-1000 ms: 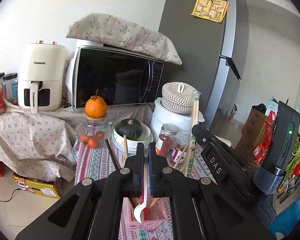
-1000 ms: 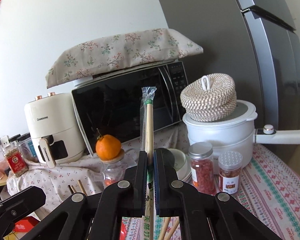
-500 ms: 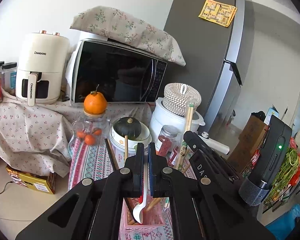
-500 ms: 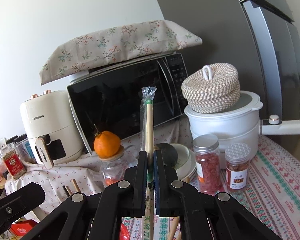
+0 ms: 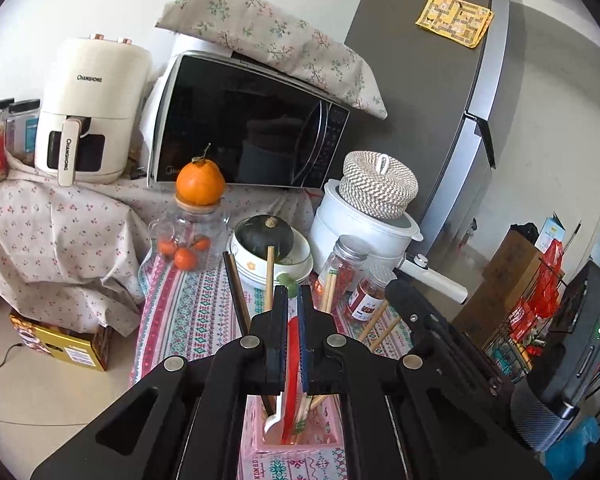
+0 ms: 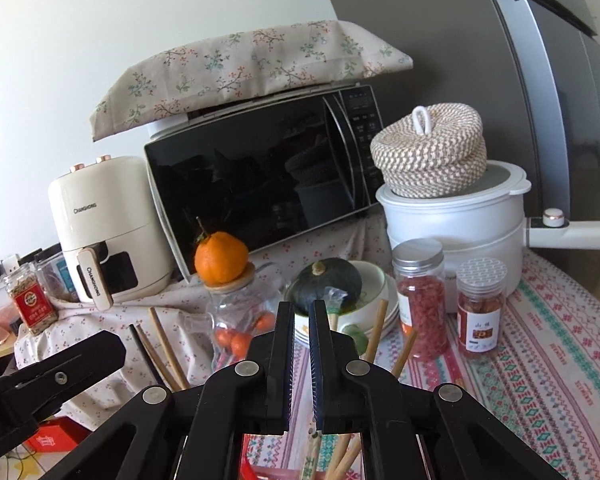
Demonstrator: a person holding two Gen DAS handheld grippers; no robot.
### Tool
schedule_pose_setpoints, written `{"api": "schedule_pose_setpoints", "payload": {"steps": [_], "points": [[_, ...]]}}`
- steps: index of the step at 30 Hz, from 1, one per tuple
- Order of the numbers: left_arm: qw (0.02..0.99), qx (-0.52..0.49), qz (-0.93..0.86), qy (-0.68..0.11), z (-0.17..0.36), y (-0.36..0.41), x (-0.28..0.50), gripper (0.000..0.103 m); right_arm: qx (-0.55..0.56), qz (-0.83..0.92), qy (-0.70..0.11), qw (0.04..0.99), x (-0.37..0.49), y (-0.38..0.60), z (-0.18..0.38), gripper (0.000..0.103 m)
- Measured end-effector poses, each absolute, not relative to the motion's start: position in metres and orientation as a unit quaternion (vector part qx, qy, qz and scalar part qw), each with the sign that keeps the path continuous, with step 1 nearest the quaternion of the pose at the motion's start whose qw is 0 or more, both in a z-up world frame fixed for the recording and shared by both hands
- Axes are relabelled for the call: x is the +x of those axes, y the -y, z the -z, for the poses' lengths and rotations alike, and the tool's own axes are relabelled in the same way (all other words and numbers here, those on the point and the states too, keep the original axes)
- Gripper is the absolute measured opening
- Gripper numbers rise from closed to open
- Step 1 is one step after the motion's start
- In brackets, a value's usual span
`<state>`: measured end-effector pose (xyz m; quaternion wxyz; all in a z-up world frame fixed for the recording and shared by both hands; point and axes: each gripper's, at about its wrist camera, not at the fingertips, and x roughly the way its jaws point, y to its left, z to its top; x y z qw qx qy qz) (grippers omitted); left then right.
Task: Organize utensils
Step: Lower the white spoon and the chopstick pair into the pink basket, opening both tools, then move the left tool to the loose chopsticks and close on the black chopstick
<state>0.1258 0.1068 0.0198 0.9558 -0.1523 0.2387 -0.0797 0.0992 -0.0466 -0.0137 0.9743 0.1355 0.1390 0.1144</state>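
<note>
In the left wrist view my left gripper [image 5: 293, 300] is shut on a red utensil handle [image 5: 290, 376] that reaches down into the pink utensil holder [image 5: 260, 456]. A white spoon [image 5: 274, 420] and several chopsticks [image 5: 269, 276] also stand in the holder. My right gripper [image 6: 301, 312] hangs just above the same holder with its jaws opening a narrow gap. The plastic-wrapped chopsticks [image 6: 334, 300] lean behind its right finger and no pad presses on them. Their lower end [image 6: 312, 456] shows below the jaws. The right gripper [image 5: 398, 290] also appears at the right of the left wrist view.
Behind the holder on the patterned tablecloth [image 6: 540, 360] stand a glass jar topped by an orange [image 5: 200, 180], a bowl holding a dark squash [image 5: 265, 236], two spice jars [image 6: 420, 300] and a white pot [image 6: 452, 216]. A microwave [image 5: 244, 132], air fryer [image 5: 88, 112] and fridge [image 5: 428, 92] stand further back.
The wrapped chopsticks, held upright between the right jaws before, have slid down into the holder as those jaws parted. The left gripper has sunk closer to the holder, still shut.
</note>
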Motion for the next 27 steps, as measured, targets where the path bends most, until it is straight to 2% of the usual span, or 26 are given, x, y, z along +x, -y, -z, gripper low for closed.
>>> {"api": "schedule_pose_setpoints", "payload": {"steps": [2, 5, 9, 14, 16, 18, 22, 27], "points": [[0.954, -0.148, 0.081, -0.246, -0.02, -0.106, 0.124, 0.005, 0.132, -0.12, -0.138, 0.974, 0.092, 0.052, 0.008, 0.011], [0.952, -0.139, 0.084, -0.259, -0.019, -0.103, 0.121, 0.009, 0.131, -0.124, -0.143, 0.973, 0.083, 0.065, 0.001, 0.023], [0.947, -0.134, 0.089, -0.276, -0.017, -0.098, 0.114, 0.038, 0.142, -0.127, -0.173, 0.966, 0.078, 0.088, -0.002, 0.04], [0.941, -0.124, 0.101, -0.299, -0.016, -0.091, 0.104, 0.05, 0.16, -0.119, -0.221, 0.955, 0.074, 0.124, 0.007, 0.054], [0.94, -0.115, 0.097, -0.307, -0.015, -0.087, 0.099, 0.064, 0.163, -0.112, -0.242, 0.95, 0.073, 0.137, 0.013, 0.058], [0.938, -0.108, 0.097, -0.316, -0.014, -0.082, 0.094, 0.072, 0.166, -0.101, -0.264, 0.945, 0.073, 0.15, 0.02, 0.062], [0.929, -0.092, 0.112, -0.341, -0.009, -0.067, 0.088, 0.079, 0.17, -0.083, -0.31, 0.932, 0.074, 0.175, 0.034, 0.07], [0.917, -0.053, 0.13, -0.374, 0.005, -0.036, 0.082, 0.081, 0.158, -0.04, -0.369, 0.915, 0.076, 0.201, 0.05, 0.073]]}}
